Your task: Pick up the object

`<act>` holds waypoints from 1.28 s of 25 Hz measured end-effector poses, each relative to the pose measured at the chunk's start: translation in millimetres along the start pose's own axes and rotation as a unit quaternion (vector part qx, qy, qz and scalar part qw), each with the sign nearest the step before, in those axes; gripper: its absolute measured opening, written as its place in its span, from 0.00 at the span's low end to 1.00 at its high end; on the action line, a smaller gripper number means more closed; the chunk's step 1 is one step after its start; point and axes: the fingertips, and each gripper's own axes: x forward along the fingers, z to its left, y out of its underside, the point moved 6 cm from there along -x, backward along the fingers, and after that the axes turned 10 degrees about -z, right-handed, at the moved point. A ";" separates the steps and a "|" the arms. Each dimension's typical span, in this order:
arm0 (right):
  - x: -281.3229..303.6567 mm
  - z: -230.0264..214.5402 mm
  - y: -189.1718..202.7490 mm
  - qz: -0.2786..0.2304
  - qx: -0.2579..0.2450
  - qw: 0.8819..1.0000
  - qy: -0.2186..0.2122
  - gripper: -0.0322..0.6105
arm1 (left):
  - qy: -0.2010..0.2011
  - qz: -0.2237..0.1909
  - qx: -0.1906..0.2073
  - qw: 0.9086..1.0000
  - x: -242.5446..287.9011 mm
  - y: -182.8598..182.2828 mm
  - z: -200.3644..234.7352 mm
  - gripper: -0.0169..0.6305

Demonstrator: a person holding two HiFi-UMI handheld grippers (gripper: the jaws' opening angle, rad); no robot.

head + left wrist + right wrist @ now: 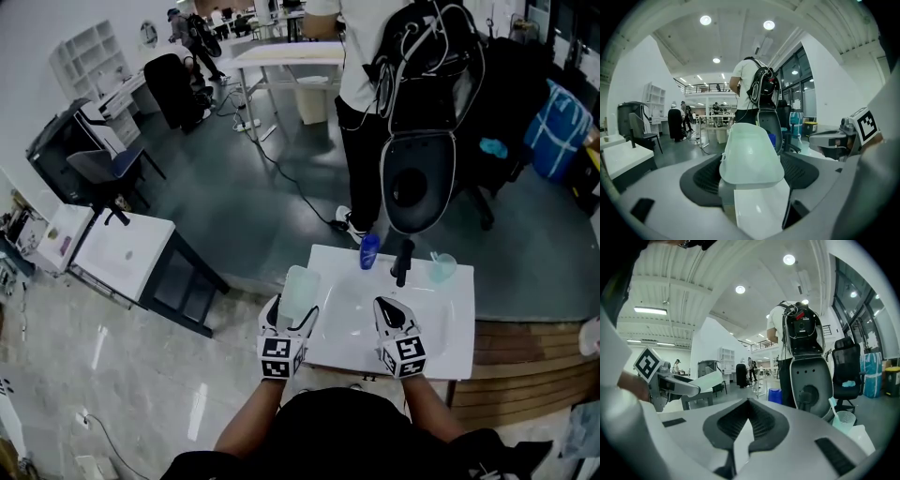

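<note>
A pale green translucent cup [298, 290] is lifted over the left edge of the white washbasin [441, 347]. My left gripper [287, 322] is shut on it. In the left gripper view the cup [751, 151] fills the space between the wide-set jaws of the left gripper [751, 180], mouth facing away. My right gripper [394, 317] hovers over the basin bowl, shut with nothing in it. In the right gripper view the right gripper [749, 405] shows its pads meeting, with the left gripper [670, 384] and the cup [707, 379] off to the side.
At the basin's back stand a blue bottle [369, 251], a black tap [402, 262] and a clear cup with a toothbrush [442, 268]. A person with a backpack [361, 84] stands behind an oval dark-framed mirror [418, 183]. A second white basin unit [122, 253] is to the left.
</note>
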 end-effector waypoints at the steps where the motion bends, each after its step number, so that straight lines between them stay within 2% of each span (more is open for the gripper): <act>1: 0.3 0.5 0.7 0.001 0.001 1.000 -0.001 0.08 | -0.001 0.001 -0.003 1.000 -0.6 1.9 0.1 0.65; 10: -3.2 9.1 9.7 0.028 -0.004 1.000 -0.007 0.08 | -0.005 0.003 -0.014 1.000 -10.0 11.2 1.5 0.65; 15: -9.7 11.5 6.3 0.028 -0.020 0.999 -0.003 0.08 | -0.004 0.005 -0.022 1.000 -12.9 15.4 -1.8 0.65; 27: -15.2 15.1 8.0 0.034 -0.024 0.999 0.002 0.08 | 0.001 0.010 -0.024 1.000 -17.1 17.2 -5.9 0.65; 32: -18.3 14.1 11.0 0.032 -0.022 0.999 0.005 0.08 | 0.005 0.015 -0.037 0.999 -16.7 21.4 -8.1 0.65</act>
